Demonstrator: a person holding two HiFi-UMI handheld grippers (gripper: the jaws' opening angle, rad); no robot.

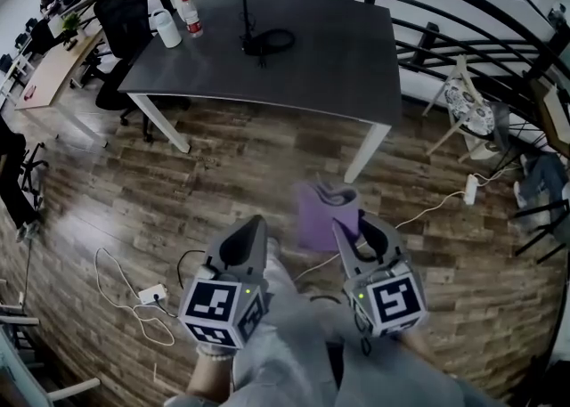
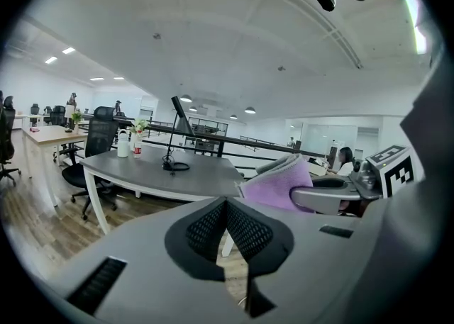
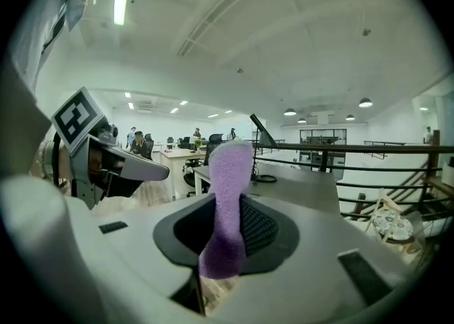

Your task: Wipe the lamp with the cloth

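Wood flooring separated the person from the dark surface (image 1: 338, 58), where the lamp (image 1: 260, 40) stood near its far edge, well apart from both grippers. The left gripper (image 1: 256, 229) had its fingers pressed together on nothing, and the right gripper (image 1: 361, 234) had its fingers clenched on the purple cloth (image 1: 321, 211). A good wipe probably meant bringing the cloth's broad face to the lamp while the free gripper steadied its base.

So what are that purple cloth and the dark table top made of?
The purple cloth looks like fuzzy microfibre or fleece: napped surface, soft folds. The table top seems matte grey laminate, smooth and even; painted wood is possible.
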